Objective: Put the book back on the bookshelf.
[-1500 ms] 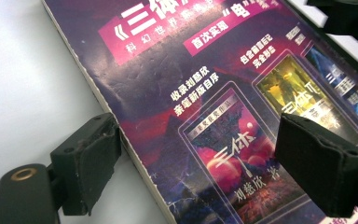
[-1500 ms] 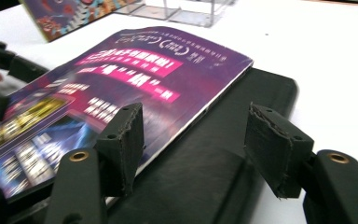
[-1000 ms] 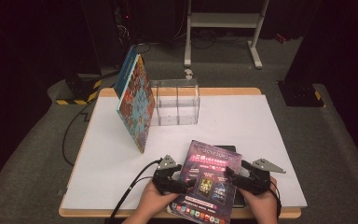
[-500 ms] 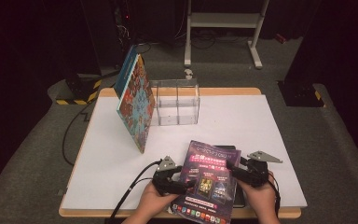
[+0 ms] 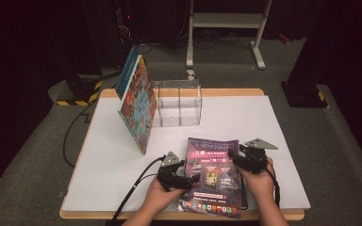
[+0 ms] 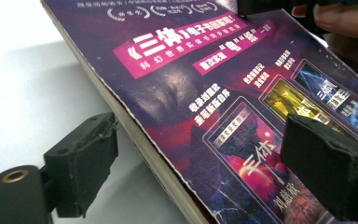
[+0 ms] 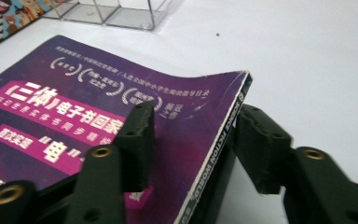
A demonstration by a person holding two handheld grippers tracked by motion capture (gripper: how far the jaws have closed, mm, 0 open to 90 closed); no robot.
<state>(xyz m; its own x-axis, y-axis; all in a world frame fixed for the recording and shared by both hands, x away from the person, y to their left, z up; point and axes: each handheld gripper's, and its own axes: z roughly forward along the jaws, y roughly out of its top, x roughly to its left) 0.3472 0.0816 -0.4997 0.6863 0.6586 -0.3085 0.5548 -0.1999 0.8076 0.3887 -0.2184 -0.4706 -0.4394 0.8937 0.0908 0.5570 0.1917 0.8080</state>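
A purple magazine (image 5: 214, 174) lies near the table's front edge, its right side raised a little. My left gripper (image 5: 195, 179) is at its left edge. In the left gripper view the edge (image 6: 135, 135) runs slantwise between the jaws of the left gripper (image 6: 205, 168). One pad (image 6: 84, 163) sits just clear under it, and the jaws have just been opening. My right gripper (image 5: 233, 157) is at the magazine's upper right. In the right gripper view the right gripper (image 7: 198, 140) has one finger (image 7: 137, 135) on the cover and the other against the spine (image 7: 214, 154). Its jaws closed in, then eased slightly.
A clear acrylic box (image 5: 176, 102) stands at the back of the white table (image 5: 273, 122). A colourful book (image 5: 135, 106) leans against its left side. A black cable (image 5: 136, 188) trails from the left gripper over the front edge. A white metal stand (image 5: 226, 28) is behind the table.
My right gripper moved left and farther up the table, from the magazine's lower right edge to its upper right, and its jaws took the spine between them. The left hand stayed put.
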